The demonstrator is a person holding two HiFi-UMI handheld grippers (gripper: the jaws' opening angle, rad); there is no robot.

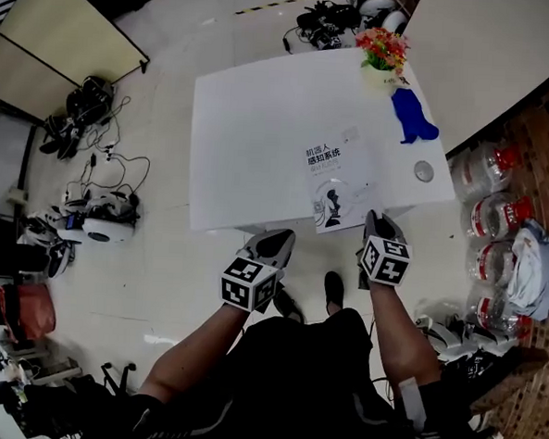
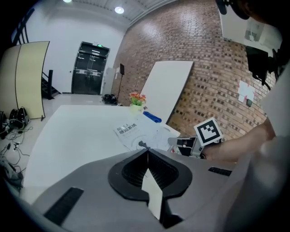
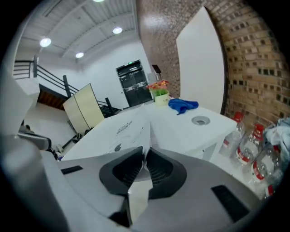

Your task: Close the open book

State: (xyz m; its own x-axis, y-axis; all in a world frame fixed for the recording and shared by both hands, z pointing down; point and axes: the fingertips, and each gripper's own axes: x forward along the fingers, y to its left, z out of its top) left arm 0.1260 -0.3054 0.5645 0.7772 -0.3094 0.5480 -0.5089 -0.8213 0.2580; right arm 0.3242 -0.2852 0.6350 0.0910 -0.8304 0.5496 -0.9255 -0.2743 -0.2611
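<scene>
A white book [image 1: 337, 185] with dark print on its cover lies flat and closed near the front edge of the white table [image 1: 252, 138]. My right gripper [image 1: 377, 217] sits at the book's near right corner, shut on the cover's thin edge. In the right gripper view the cover [image 3: 120, 131] runs straight into the closed tips [image 3: 146, 152]. My left gripper [image 1: 279, 239] hovers just off the table's front edge, left of the book, shut with nothing in it. The left gripper view shows its tips [image 2: 147, 150] together, with the book [image 2: 136, 133] beyond them.
At the table's far right stand a pot of flowers [image 1: 382, 49], a blue cloth [image 1: 412, 116] and a small round metal disc [image 1: 424, 170]. Water bottles [image 1: 492, 218] stand on the floor to the right. Cables and gear [image 1: 95, 119] lie on the floor to the left.
</scene>
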